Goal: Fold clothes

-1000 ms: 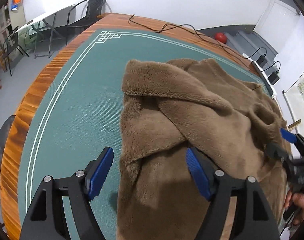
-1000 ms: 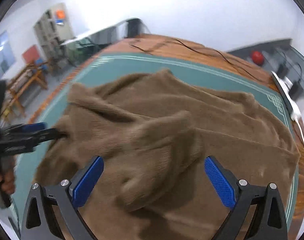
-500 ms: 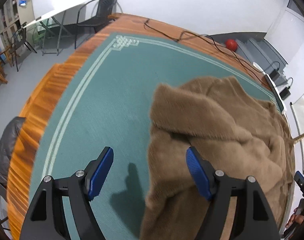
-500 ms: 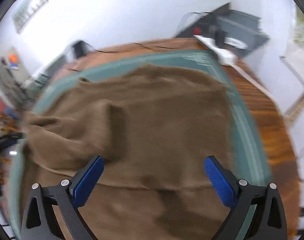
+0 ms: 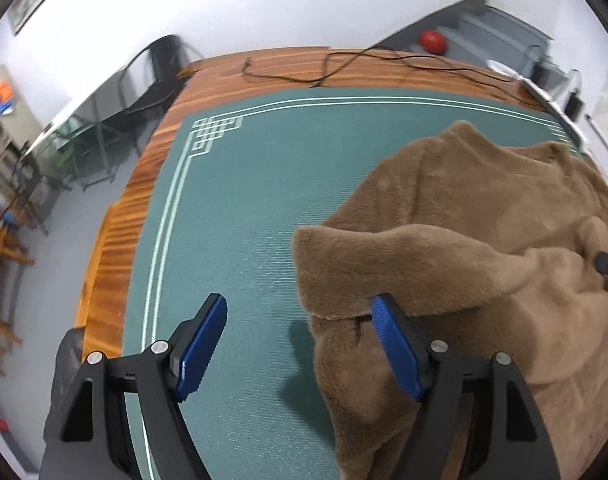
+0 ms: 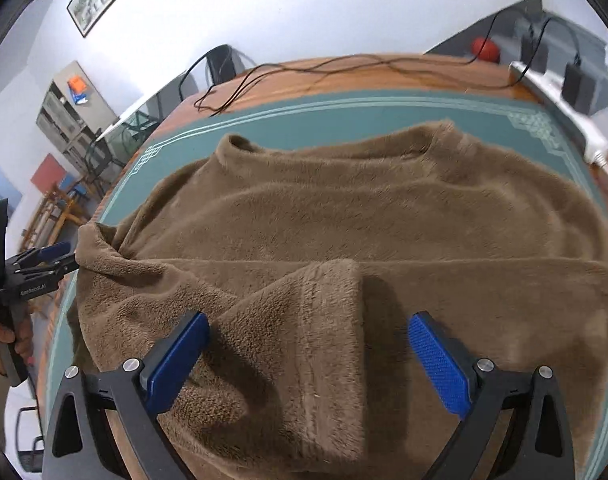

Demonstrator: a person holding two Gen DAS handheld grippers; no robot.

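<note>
Brown fleece garment [image 6: 384, 220] lies spread on the green mat [image 5: 244, 208] of a wooden table [image 5: 116, 236], toward the mat's right side, with a sleeve folded across its near part. Left gripper [image 5: 300, 344] has its jaws wide apart, one finger over bare mat, the other at the fleece edge. Right gripper [image 6: 308, 356] is likewise spread, straddling the folded sleeve without pinching it.

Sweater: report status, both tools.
Left tool open, at the sleeve. Right tool open over the sweater, half folded on mat. Nothing in the way.
</note>
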